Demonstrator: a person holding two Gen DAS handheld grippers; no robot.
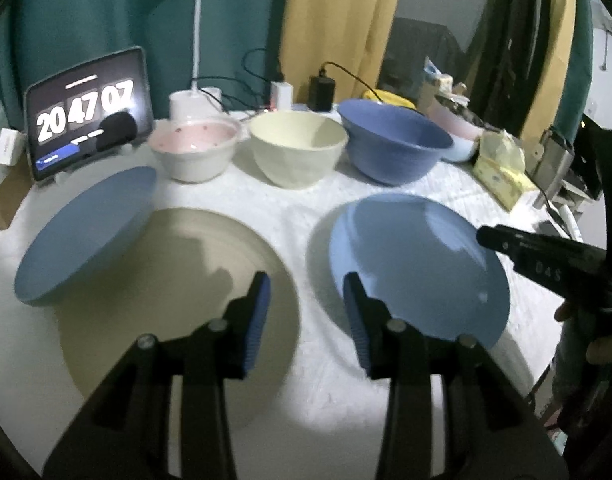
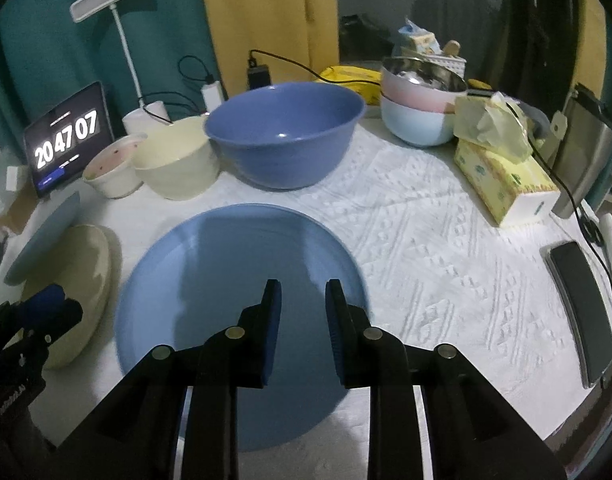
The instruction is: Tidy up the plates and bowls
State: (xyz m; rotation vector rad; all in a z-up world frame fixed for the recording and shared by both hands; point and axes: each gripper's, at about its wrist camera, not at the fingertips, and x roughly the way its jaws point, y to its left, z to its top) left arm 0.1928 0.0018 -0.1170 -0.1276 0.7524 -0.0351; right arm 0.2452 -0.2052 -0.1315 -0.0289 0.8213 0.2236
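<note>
Tablecloth (image 2: 445,248): textured white, crowded.
Left gripper (image 1: 307,300): held agape, empty, between beige plate (image 1: 178,280) and blue plate (image 1: 417,264).
Right gripper (image 2: 303,300): parted, empty, above the blue plate.
Risk: tilted blue plate (image 1: 86,236), propped on the beige plate's rim, could be knocked loose.

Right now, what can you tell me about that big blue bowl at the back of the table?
The large blue bowl is round, deep and smooth, seemingly matte plastic or ceramic, with a glint inside. It stands upright and looks empty on the white textured tablecloth, behind the blue plate, next to the cream bowl. No gripper touches it.
</note>
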